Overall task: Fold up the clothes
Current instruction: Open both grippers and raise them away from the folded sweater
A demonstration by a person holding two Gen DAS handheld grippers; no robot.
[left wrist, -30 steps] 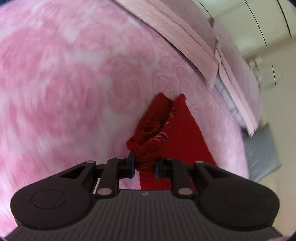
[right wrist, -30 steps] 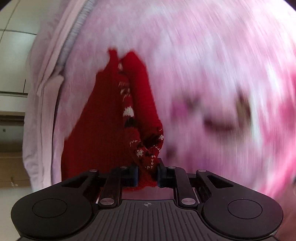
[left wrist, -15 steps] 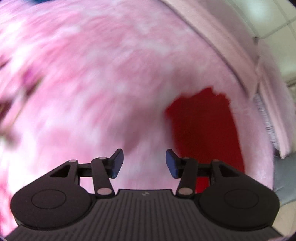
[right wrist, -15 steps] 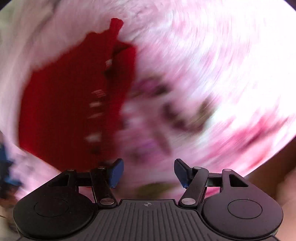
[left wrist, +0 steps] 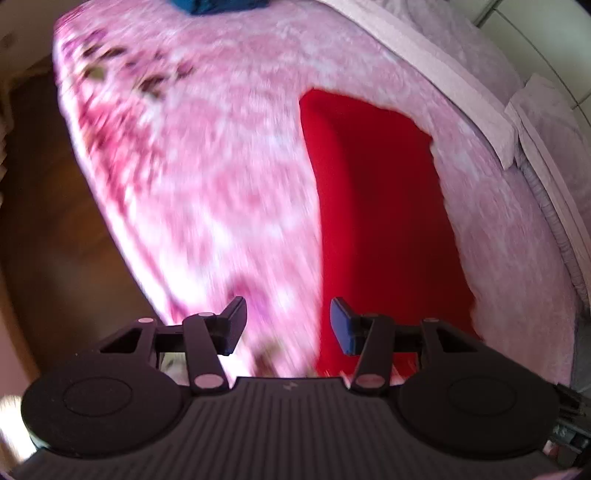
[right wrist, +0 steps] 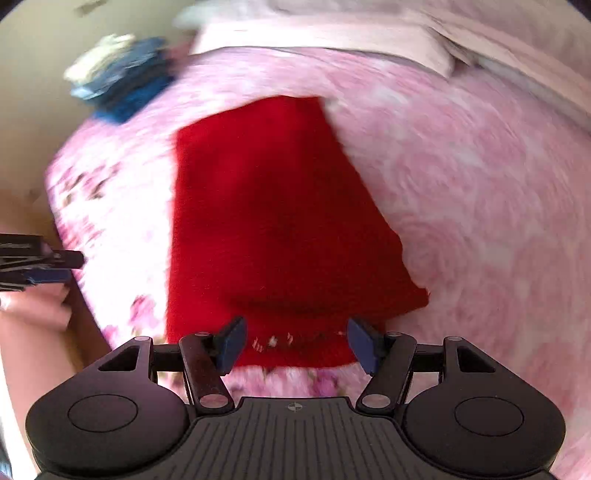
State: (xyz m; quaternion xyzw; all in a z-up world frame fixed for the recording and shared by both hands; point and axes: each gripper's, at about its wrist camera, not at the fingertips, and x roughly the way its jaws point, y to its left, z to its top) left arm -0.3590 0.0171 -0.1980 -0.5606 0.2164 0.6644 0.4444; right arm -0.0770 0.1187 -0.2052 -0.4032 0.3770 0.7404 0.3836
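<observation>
The red knitted sweater (right wrist: 280, 221) lies flat in a folded oblong on the fluffy pink blanket (right wrist: 480, 192) covering the bed, its near hem with a band of white pattern just beyond my right gripper (right wrist: 291, 345), whose fingers stand wide apart and hold nothing. My left gripper (left wrist: 286, 325) is spread wide and empty too, over the blanket beside the sweater's (left wrist: 380, 206) left edge. At the far left corner of the blanket sits a blurred heap of blue and pale clothes (right wrist: 118, 77), and a pale pink folded sheet (right wrist: 332, 33) runs along the far side.
</observation>
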